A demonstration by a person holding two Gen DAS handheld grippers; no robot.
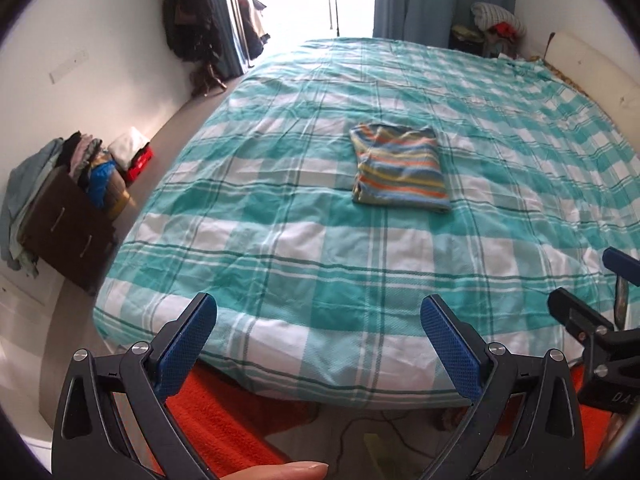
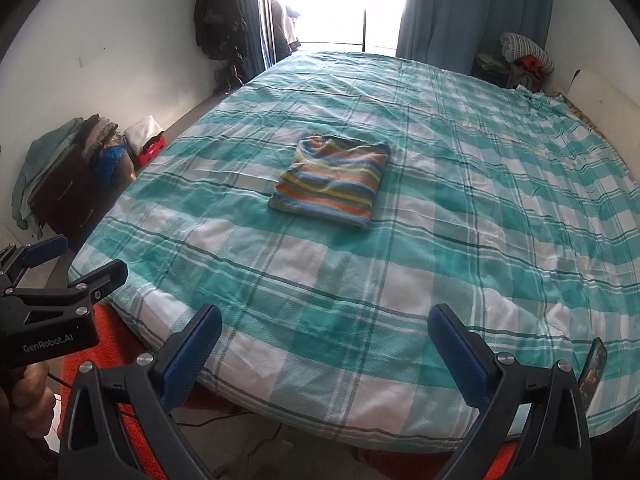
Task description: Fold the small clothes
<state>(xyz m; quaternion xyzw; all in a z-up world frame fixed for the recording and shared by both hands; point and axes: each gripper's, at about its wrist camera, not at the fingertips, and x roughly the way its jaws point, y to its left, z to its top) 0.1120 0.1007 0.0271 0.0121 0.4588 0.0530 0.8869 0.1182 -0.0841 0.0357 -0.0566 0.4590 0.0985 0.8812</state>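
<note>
Two black grippers with blue ribbed pads, left gripper (image 1: 318, 344) and right gripper (image 2: 325, 354), both spread wide, holding nothing, at the near edge of the teal-and-white plaid bedsheet (image 1: 280, 240). Orange shaggy rug (image 1: 224, 412) below. Folded striped knit garment (image 2: 334, 180) lies mid-bed, flat rectangle, bare sheet all round.

The bedspread (image 1: 320, 264) is a teal-and-white check with thin dark green lines. At centre frame, the folded shirt (image 1: 400, 168) has blue, orange and yellow stripes (some greenish). Both grippers' pads (image 2: 190, 350) are textured blue on black frames. Bottom left, the rug (image 1: 224, 412) is orange-red.
</note>
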